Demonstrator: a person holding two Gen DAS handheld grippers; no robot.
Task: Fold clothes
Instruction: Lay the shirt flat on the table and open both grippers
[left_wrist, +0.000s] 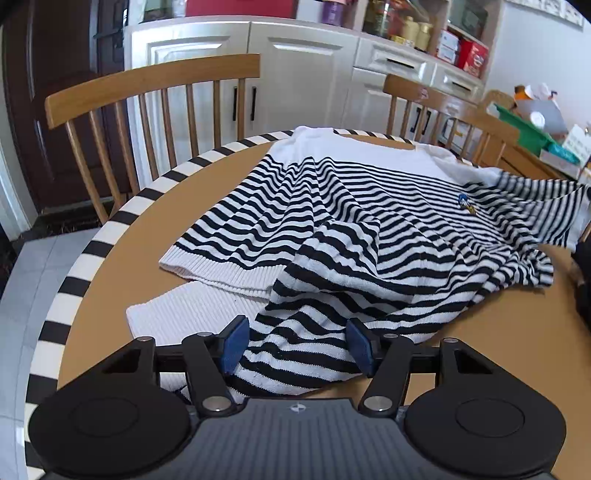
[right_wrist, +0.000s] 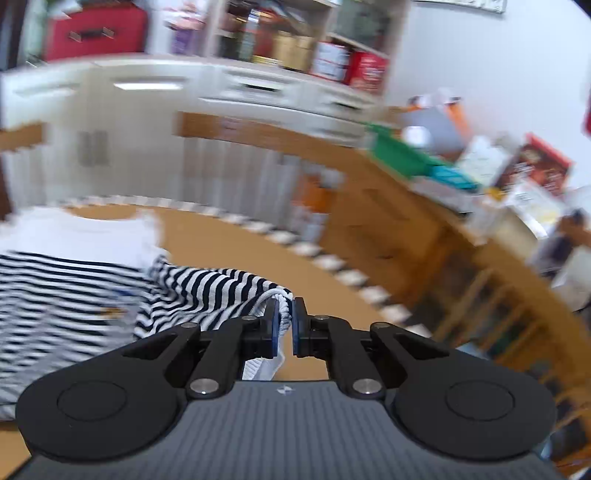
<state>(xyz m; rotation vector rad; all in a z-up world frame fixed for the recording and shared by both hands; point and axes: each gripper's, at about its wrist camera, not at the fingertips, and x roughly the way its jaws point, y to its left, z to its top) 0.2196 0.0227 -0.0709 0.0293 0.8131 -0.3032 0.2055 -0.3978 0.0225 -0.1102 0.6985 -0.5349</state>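
A black-and-white striped sweater (left_wrist: 369, 221) with a white top and white ribbed hem lies rumpled on the round brown table (left_wrist: 122, 266). My left gripper (left_wrist: 298, 345) is open low over its near part, with a striped sleeve lying between the blue pads (left_wrist: 236, 343), which are not pinching it. In the blurred right wrist view, my right gripper (right_wrist: 284, 325) is shut on the white ribbed cuff (right_wrist: 284, 299) of the other striped sleeve, lifted off the table (right_wrist: 229, 243). The sweater's body (right_wrist: 55, 280) stretches away to the left.
The table has a black-and-white striped rim (left_wrist: 92, 251). Two wooden spindle chairs (left_wrist: 147, 81) (left_wrist: 417, 92) stand behind it, in front of white cabinets (left_wrist: 295, 66). A wooden sideboard (right_wrist: 388, 236) on the right carries a green tray (right_wrist: 402, 151) and boxes.
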